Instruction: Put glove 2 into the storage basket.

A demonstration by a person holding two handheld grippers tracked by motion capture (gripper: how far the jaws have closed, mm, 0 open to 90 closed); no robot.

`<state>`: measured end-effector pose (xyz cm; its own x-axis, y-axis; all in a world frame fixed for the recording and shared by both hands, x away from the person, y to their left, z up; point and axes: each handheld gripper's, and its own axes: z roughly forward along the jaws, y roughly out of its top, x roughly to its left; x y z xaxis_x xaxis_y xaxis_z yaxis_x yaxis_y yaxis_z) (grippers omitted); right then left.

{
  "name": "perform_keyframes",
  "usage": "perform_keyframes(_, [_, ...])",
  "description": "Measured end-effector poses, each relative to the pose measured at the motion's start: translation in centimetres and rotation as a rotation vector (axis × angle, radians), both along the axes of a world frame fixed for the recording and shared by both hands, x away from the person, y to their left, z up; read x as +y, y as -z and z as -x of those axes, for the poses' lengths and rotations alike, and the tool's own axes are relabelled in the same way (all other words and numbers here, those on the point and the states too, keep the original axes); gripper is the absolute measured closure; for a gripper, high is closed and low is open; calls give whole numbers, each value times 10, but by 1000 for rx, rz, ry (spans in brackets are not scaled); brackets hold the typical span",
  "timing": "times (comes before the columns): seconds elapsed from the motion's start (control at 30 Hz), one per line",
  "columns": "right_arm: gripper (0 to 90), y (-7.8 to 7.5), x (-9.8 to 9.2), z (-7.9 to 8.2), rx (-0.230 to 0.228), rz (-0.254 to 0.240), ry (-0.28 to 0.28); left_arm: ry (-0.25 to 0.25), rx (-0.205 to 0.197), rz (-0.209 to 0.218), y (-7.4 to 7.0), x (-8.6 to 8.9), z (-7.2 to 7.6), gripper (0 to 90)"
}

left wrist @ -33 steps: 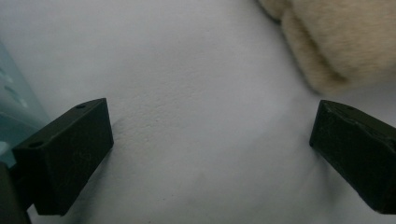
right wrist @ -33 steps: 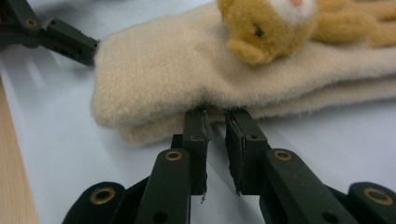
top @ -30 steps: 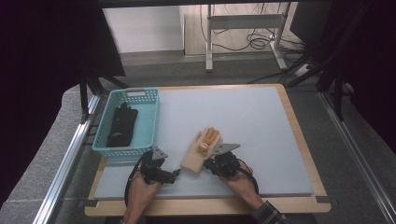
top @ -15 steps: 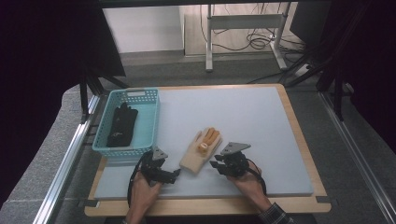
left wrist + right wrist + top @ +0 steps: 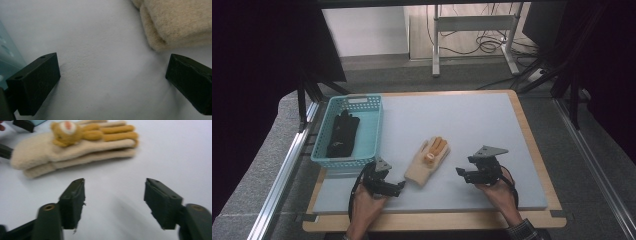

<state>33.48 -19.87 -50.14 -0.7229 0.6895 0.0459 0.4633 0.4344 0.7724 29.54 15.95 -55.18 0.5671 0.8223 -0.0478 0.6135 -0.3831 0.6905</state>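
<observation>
A pair of cream gloves (image 5: pixel 428 160) with orange fingers and a small bear face lies stacked on the pale mat, between my two grippers. My left gripper (image 5: pixel 398 186) rests just left of the cuff with its jaws wide apart on bare mat; in the left gripper view (image 5: pixel 112 85) the cuff (image 5: pixel 180 22) lies ahead to the right. My right gripper (image 5: pixel 460 173) hovers to the right of the gloves. Its jaws have just been opening and hold nothing; in the right gripper view (image 5: pixel 115 202) the gloves (image 5: pixel 75 150) lie a little ahead.
A blue mesh basket (image 5: pixel 374 130) stands at the mat's left with a black glove (image 5: pixel 343 134) inside. The pale mat (image 5: pixel 472 120) sits on a wooden board (image 5: pixel 532 145). Metal rails run along both table sides.
My right gripper has drawn back to the right, away from the cream gloves, and its jaws have opened. The gloves stay on the mat. My left gripper has kept still.
</observation>
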Motion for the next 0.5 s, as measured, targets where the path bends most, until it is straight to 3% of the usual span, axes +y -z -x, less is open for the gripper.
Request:
perform_keyframes(0.27, [217,0,-38,-7,-6,6,74,-1,0,0,0,0,0,0])
perform_keyframes(0.5, [150,9,-67,-11,2,53,147,-1,1,0,0,0,0,0])
